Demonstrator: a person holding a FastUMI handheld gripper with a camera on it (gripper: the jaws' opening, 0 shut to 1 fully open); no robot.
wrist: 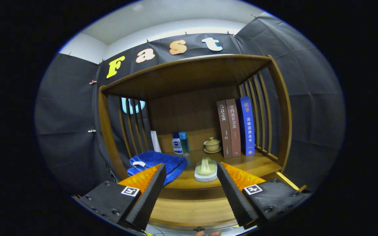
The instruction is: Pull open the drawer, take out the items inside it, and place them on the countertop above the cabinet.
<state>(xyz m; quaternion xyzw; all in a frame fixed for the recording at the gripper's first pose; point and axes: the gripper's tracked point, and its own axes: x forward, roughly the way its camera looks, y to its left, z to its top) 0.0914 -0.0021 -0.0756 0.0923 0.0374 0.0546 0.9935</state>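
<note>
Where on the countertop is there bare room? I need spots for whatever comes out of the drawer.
Bare wood lies between the scrub brush and the books, out to the front right corner. The blue towel fills the left; bottles and lidded cup crowd the back. The open gripper hovers before the countertop.

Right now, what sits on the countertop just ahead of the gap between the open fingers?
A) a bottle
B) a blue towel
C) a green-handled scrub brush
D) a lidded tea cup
C: the green-handled scrub brush rests on the countertop just beyond the open gripper, between its fingertips; the blue towel lies off to one side.
</note>
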